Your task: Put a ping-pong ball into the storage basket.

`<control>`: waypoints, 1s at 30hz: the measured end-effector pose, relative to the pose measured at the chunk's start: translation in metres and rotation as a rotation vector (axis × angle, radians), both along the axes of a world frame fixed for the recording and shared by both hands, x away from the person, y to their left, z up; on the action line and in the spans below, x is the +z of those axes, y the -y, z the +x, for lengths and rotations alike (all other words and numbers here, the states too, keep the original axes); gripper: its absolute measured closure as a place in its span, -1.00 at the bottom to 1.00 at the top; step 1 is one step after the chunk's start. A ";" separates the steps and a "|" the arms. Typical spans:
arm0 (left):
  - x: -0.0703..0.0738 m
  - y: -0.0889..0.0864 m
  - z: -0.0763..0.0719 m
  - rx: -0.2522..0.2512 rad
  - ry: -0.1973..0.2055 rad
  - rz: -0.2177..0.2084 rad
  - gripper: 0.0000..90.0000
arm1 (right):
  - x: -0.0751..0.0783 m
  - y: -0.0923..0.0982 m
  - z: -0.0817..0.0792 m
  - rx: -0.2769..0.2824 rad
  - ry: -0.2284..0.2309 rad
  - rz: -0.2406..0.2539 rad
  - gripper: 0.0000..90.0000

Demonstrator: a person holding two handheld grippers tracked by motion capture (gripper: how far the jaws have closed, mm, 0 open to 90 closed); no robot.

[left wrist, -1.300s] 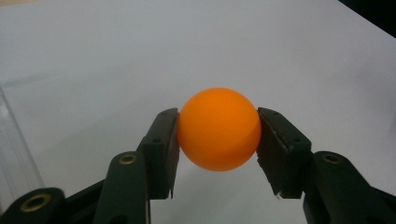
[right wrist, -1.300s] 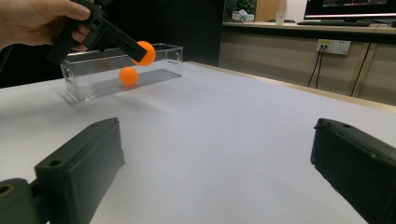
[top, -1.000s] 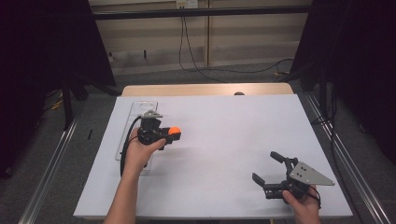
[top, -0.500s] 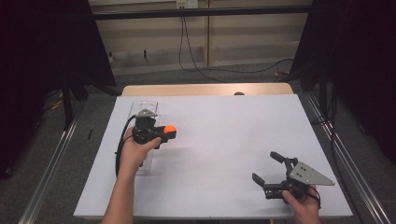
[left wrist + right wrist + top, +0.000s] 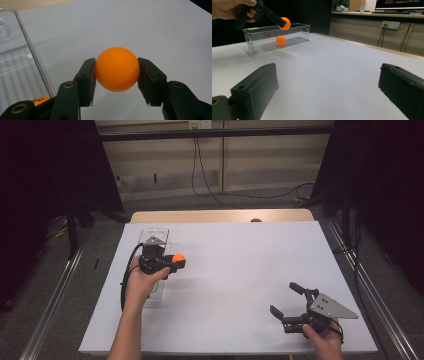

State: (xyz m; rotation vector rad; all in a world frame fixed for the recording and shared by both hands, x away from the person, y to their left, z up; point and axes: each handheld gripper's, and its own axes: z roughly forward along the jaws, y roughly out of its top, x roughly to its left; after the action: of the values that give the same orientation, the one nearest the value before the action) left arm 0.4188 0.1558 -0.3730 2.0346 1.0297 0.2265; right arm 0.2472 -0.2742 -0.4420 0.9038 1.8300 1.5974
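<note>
My left gripper [image 5: 178, 258] is shut on an orange ball [image 5: 117, 69], its two black pads pressing the ball's sides. It holds the ball [image 5: 178, 258] in the air just right of a clear plastic box [image 5: 156, 234] at the table's left. That ball [image 5: 284, 23] hangs at about rim height beside the box [image 5: 262, 37]. A second orange ball [image 5: 281, 40] lies on the box floor, its edge [image 5: 41, 100] peeking past my left jaw. My right gripper [image 5: 285, 298] rests near the front right edge, open with nothing between its jaws [image 5: 329, 82].
The white tabletop [image 5: 240, 270] spreads between the two grippers. A wooden strip [image 5: 220, 215] runs along the far edge. Metal rails [image 5: 50, 295] flank both sides of the table. A black cable [image 5: 125, 280] loops from the left gripper along the forearm.
The left hand has shifted slightly away and toward the box, with the ball still in its jaws. The right gripper has not moved.
</note>
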 end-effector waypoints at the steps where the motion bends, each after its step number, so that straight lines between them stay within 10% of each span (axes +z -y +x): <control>1: 0.000 0.000 0.000 0.003 0.003 0.004 0.13 | 0.000 0.000 0.000 0.001 0.000 0.000 -0.96; 30: 0.008 -0.025 -0.001 0.058 0.027 0.027 0.13 | 0.000 0.000 0.000 -0.001 0.000 0.003 -0.96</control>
State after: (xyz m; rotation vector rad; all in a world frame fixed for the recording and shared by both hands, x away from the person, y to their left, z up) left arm 0.4178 0.1805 -0.3654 2.0227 1.0754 0.2988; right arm 0.2473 -0.2741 -0.4418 0.9053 1.8271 1.6007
